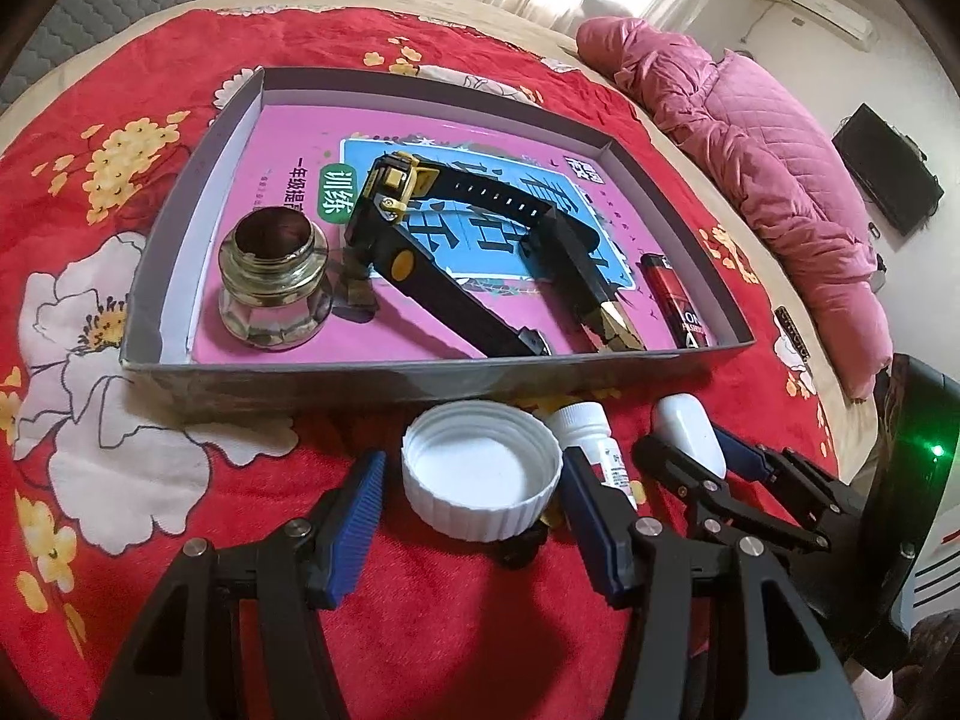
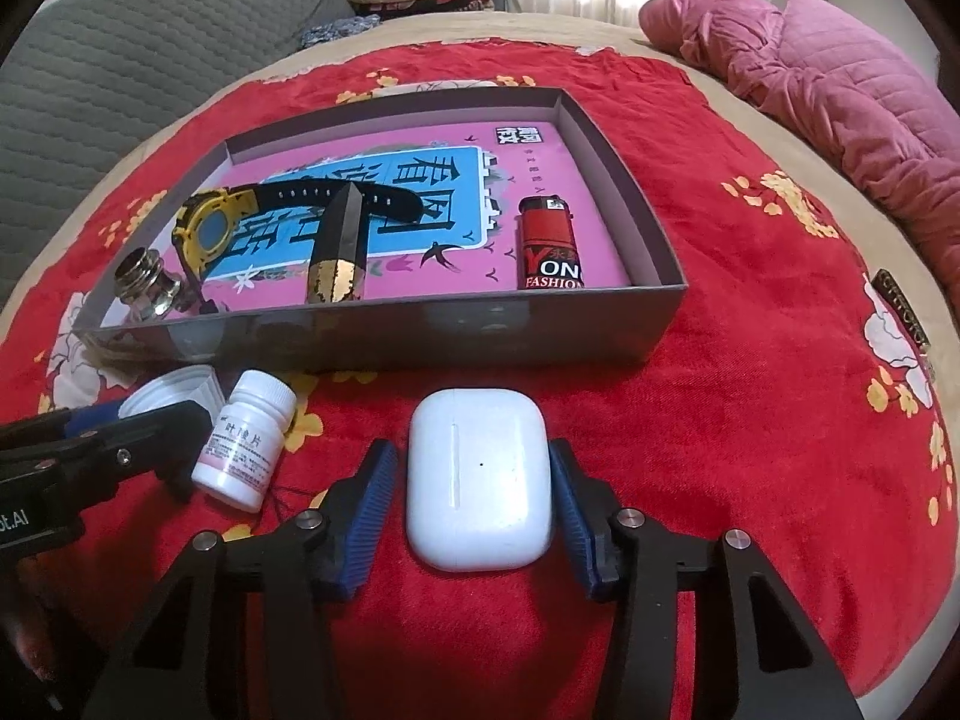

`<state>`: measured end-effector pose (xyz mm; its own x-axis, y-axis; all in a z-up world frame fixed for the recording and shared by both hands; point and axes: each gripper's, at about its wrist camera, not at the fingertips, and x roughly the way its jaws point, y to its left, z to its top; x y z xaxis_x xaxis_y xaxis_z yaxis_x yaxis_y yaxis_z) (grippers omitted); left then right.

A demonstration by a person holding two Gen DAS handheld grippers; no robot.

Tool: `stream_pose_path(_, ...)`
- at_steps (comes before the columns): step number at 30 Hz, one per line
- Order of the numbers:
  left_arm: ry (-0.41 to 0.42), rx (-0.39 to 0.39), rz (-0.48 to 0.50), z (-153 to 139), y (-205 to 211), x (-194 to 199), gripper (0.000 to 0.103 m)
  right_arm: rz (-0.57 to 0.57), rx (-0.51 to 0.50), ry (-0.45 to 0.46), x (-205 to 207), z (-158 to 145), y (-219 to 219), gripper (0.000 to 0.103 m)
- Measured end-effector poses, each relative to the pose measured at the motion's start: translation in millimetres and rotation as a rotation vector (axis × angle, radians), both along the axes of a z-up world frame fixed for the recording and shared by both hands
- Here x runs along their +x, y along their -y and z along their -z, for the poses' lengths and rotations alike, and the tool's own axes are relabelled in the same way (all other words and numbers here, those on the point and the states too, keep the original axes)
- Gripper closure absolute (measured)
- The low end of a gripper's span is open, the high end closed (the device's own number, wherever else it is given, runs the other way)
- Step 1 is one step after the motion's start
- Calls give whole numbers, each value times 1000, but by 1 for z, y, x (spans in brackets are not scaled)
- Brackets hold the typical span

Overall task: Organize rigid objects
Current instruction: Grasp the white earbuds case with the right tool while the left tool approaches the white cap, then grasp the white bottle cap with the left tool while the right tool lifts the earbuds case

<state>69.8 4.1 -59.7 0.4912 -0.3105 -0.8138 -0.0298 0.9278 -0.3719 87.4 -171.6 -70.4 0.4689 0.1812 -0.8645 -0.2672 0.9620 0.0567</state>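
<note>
White, smooth earbud case (image 2: 478, 480), rounded like a pebble, flat on the red floral blanket (image 2: 750, 420), just in front of the grey box (image 2: 384, 330). Lying exactly between the blue ribbed pads (image 2: 372, 510) of the right gripper (image 2: 478, 510), long axis along the fingers, toward the box. Jaws spread on both sides, a thin gap at each side, not yet pressing. Probably only a straight closing needed; glossy shell, so some risk of slipping out.

Next to it on the left, a small white pill bottle (image 2: 243, 450), upright but leaning a little, pink label, hard plastic. Further left, a white ribbed cap (image 1: 483, 474), hollow side up, also on the blanket and near the box wall, between the pads of the left gripper (image 1: 474, 516). Jaws wide apart there too, touching nothing as far as visible.

Already inside the box, on a pink book cover: a glass jar (image 1: 275, 279) without lid, a black and yellow watch (image 1: 408, 210), a dark pen-like stick with gold end (image 2: 339, 252), a red lighter (image 2: 549, 243).

Beyond, a pink quilted duvet (image 2: 840, 90), soft.
</note>
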Motion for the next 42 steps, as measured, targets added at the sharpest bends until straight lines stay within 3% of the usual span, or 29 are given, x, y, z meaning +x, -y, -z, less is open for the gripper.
stream_pose_path(10, 7, 44, 12, 2, 8, 3, 47, -23, -41, 19, 0, 3, -5, 54)
stream_pose_path(13, 12, 59, 12, 3, 9, 4, 53, -24, -32, 17, 0, 4, -3, 56)
stream_pose_path(29, 16, -10, 18, -2, -2, -2, 53, -40, 28, 25, -4, -2, 7, 58)
stream_pose_path(42, 57, 36, 30, -18, -2, -17, 53, -35, 51, 42, -9, -12, 15, 57)
